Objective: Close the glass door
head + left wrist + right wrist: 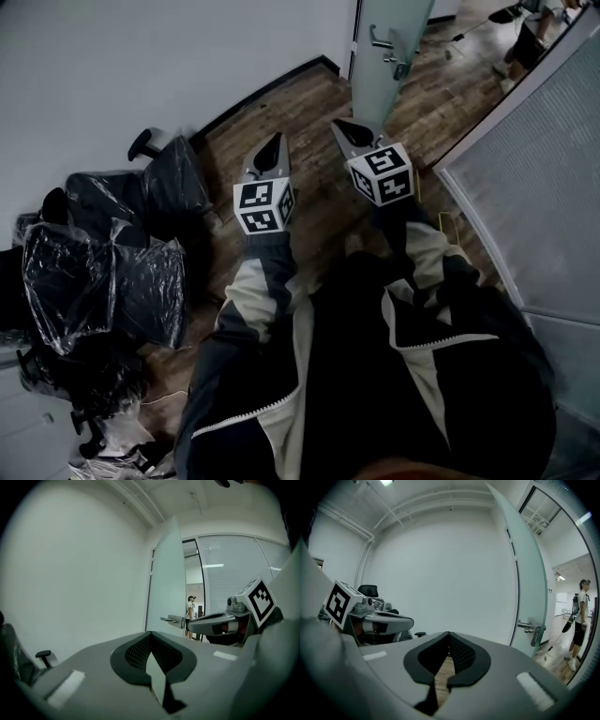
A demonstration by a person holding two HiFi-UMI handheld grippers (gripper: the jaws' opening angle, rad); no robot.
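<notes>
Now, plastic-wrapped chairs point(103, 272) stand at the left; the left claw point(275, 145) and the right claw point(347, 127), both closed and empty, point side by side toward the glass door point(378, 89), which stands open near ahead

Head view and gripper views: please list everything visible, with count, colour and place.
Frosted glass door: one, pale green, open, ahead.
Metal lever handle: one, silver, on the door.
Plain wall: one, white, left.
Plastic-wrapped office chairs: at least two, black, left by the wall.
Wooden plank floor: one, dark brown, underfoot.
Person in the corridor: one, white top, beyond the door.
Left gripper: one, grey, shut, empty.
Right gripper: one, grey, shut, empty, nearer the door.
Jacket sleeves: two, black and cream, bottom.
</notes>
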